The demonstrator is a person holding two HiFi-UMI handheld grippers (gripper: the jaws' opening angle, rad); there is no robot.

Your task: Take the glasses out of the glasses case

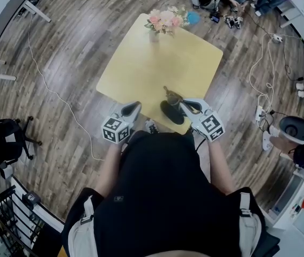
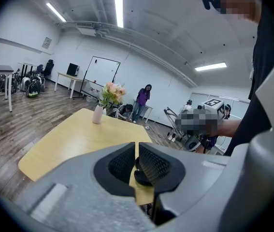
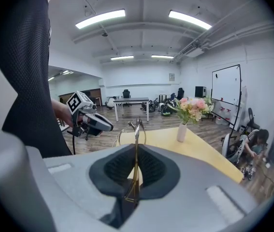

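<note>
Seemingly tight around glasses (image 3: pixel 137 124): right tongs (image 3: pixel 136 151).

No legible text, labels, numbers (in any view)

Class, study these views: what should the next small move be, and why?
Probably lower the right claw and lay the glasses on the bare table beside the case. The claw is shut on their frame, and they appear to be clear of the case.
</note>
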